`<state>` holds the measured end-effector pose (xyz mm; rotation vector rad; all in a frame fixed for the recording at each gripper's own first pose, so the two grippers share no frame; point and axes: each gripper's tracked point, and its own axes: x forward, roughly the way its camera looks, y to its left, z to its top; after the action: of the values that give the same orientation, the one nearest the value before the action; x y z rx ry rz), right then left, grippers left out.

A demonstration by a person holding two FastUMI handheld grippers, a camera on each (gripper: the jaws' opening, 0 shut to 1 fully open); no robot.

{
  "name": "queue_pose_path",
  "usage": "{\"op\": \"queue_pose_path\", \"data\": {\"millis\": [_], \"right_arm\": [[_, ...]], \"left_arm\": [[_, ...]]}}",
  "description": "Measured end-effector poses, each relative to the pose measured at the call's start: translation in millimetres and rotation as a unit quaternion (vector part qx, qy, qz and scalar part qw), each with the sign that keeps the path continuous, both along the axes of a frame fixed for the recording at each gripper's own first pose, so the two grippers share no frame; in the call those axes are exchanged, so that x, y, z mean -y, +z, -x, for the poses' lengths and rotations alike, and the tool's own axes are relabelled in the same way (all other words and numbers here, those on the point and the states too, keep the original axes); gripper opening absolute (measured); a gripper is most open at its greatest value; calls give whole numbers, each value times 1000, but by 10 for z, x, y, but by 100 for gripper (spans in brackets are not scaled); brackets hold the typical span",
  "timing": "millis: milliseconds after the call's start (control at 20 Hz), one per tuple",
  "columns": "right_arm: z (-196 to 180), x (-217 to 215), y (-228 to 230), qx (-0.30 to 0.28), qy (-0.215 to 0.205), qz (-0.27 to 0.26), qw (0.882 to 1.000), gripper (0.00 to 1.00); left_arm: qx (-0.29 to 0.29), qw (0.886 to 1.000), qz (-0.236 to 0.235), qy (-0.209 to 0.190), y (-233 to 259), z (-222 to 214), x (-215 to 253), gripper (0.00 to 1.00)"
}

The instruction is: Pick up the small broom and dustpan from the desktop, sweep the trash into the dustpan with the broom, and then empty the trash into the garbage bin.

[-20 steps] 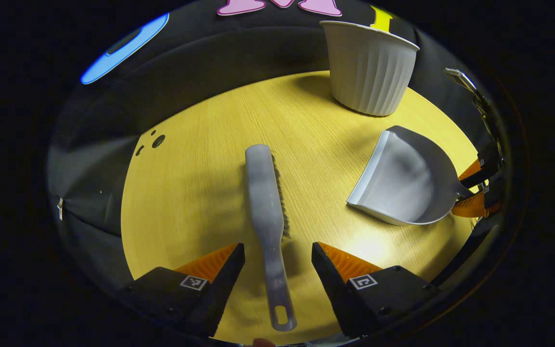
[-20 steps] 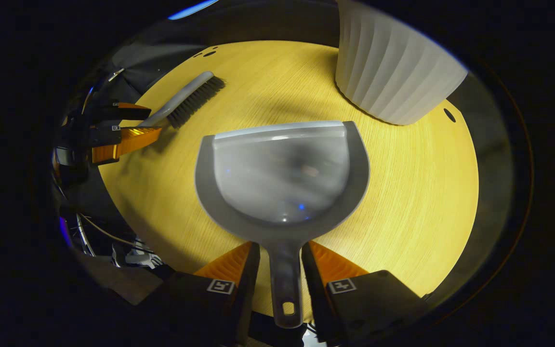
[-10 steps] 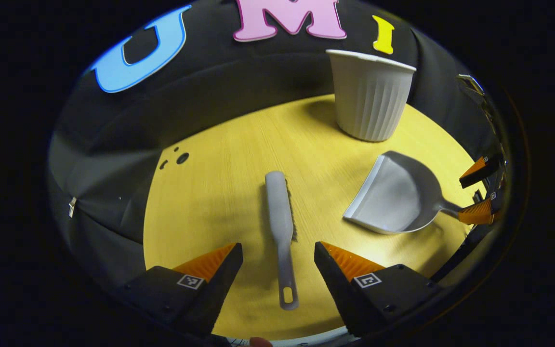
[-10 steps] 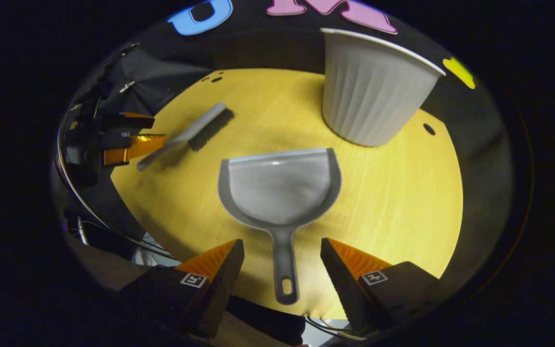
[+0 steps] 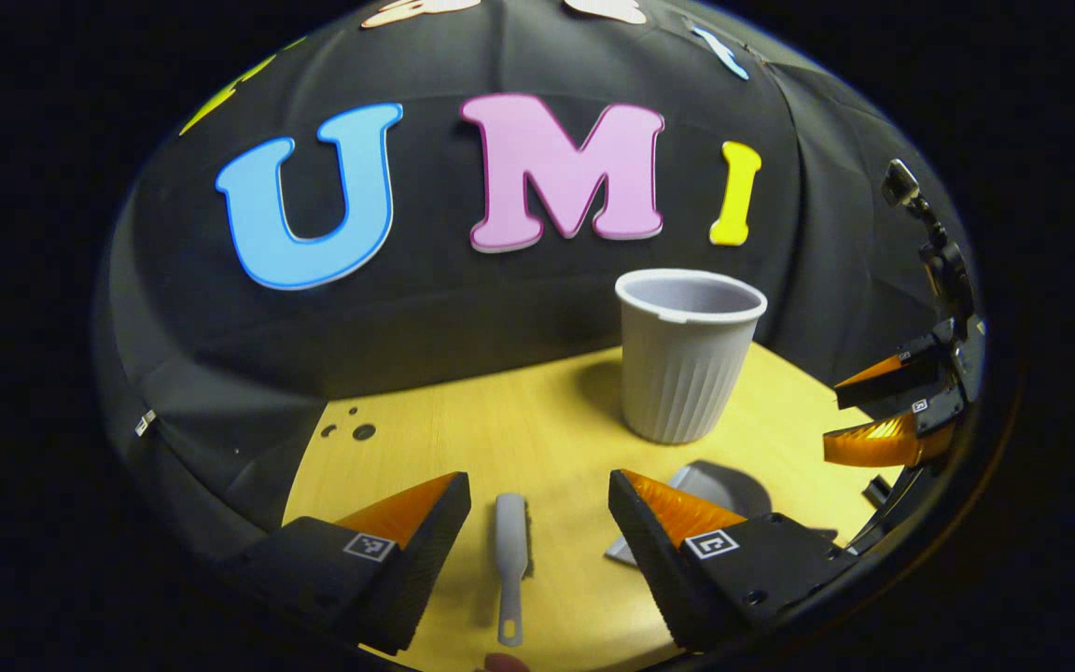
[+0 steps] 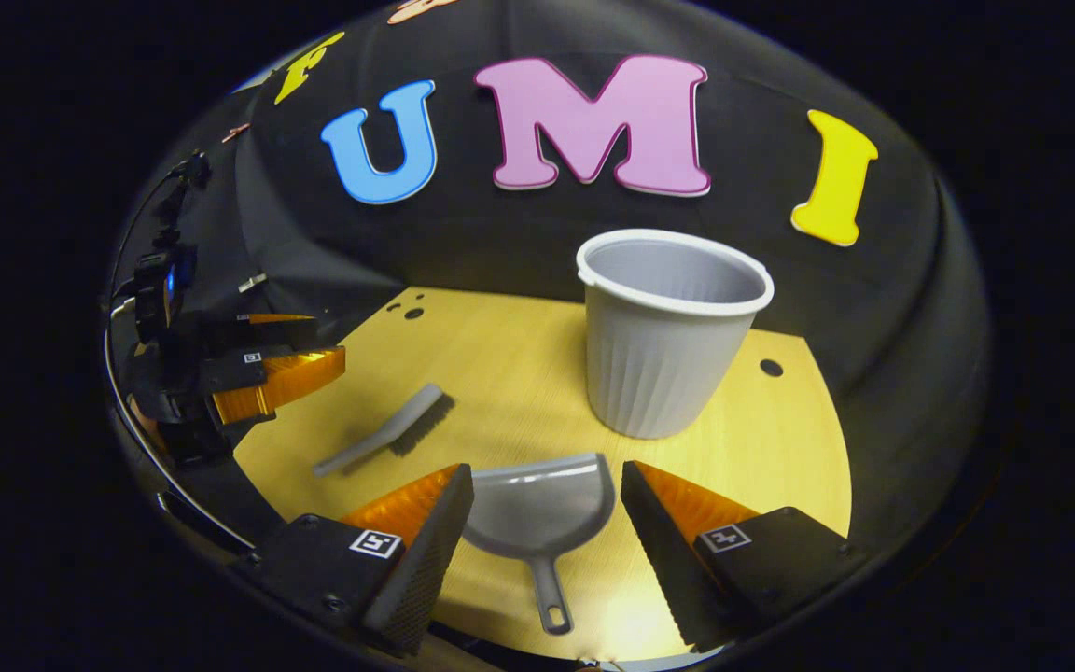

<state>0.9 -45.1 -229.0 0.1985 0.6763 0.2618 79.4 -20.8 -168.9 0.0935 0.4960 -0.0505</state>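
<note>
Yellow wood-grain counter [image 6: 780, 439] carries everything: nearest, left tongs [image 5: 537, 509] gape above the grey plastic brush [image 5: 510, 551]; right tongs [image 6: 545, 499] gape above the grey plastic dustpan [image 6: 537, 509]; farther, the ribbed grey bin [image 6: 663, 336] stands upright.

On the table [image 6: 780, 439], broom [image 6: 388, 434] left of dustpan [image 6: 537, 509], bin [image 6: 668, 336] behind.

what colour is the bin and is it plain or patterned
Pale grey garbage bin, with vertical ribs down its sides; the right gripper view shows it best.
</note>
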Motion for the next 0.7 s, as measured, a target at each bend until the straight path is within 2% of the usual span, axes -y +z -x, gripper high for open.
{"op": "queue_pose_path", "data": {"millis": [200,400,500,700], "right_arm": [[-179,176,424,68,-33,12,997,99],[-312,287,798,135,-50,33,989,99],[-315,353,934,165,-58,43,984,99],[-390,330,1160,180,-69,26,981,98]], "left_arm": [[46,999,23,10,363,-85,172,96],[90,994,58,32,644,-48,158,96],[104,992,60,38,716,5,117,96],[123,990,57,32,883,-36,116,97]]}}
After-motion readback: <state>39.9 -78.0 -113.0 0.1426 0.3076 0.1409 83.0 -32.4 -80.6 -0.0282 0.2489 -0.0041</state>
